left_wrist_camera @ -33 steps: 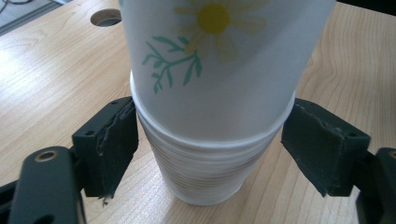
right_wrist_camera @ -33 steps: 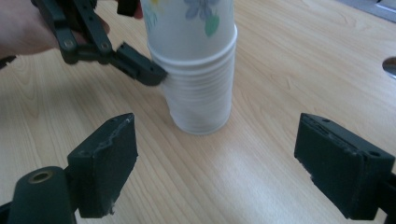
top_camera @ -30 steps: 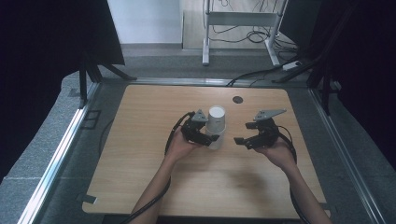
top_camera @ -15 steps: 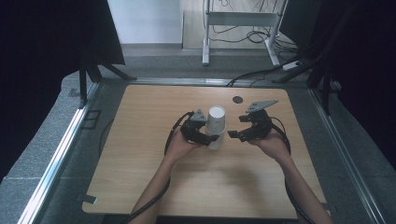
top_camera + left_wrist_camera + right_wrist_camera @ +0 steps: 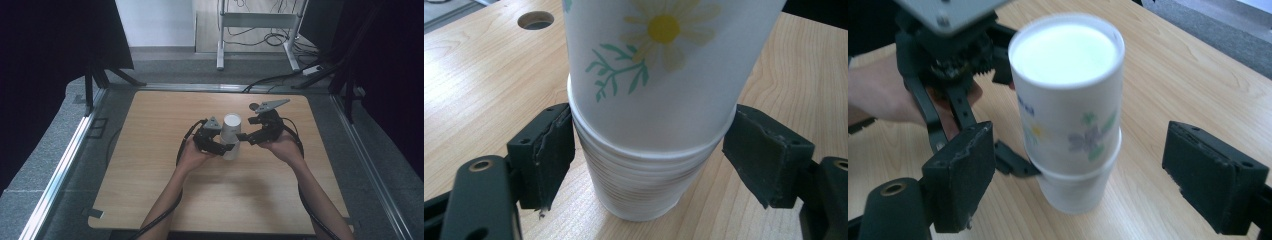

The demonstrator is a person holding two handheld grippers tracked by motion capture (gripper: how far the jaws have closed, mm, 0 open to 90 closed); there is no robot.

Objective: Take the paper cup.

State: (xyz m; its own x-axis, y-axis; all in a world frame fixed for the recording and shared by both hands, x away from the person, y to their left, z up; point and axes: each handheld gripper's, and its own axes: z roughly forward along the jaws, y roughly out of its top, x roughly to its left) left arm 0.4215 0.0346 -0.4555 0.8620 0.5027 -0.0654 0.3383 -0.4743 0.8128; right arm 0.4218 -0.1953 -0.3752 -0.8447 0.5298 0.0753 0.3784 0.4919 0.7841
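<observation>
A stack of upside-down white paper cups (image 5: 231, 131) stands mid-table; the top cup (image 5: 664, 65) bears a daisy print and sits over the ribbed lower cups (image 5: 639, 185). My left gripper (image 5: 226, 147) is shut on the stack, its pads (image 5: 549, 150) pressing at the top cup's rim from both sides. From the right, my right gripper (image 5: 245, 138) stands open, its jaws straddling the stack (image 5: 1070, 110) with a gap on each side, widest on the right. In the right gripper view the left gripper (image 5: 953, 65) sits behind the cups.
The wooden table (image 5: 150, 150) has a round hole (image 5: 254, 106) just beyond the right gripper, also seen as a hole (image 5: 535, 20). Metal rails (image 5: 65, 160) border the table. Cables trail from both grippers.
My right gripper has moved left and forward toward the cup stack, so its open jaws now flank it. The left gripper and the stack have stayed put.
</observation>
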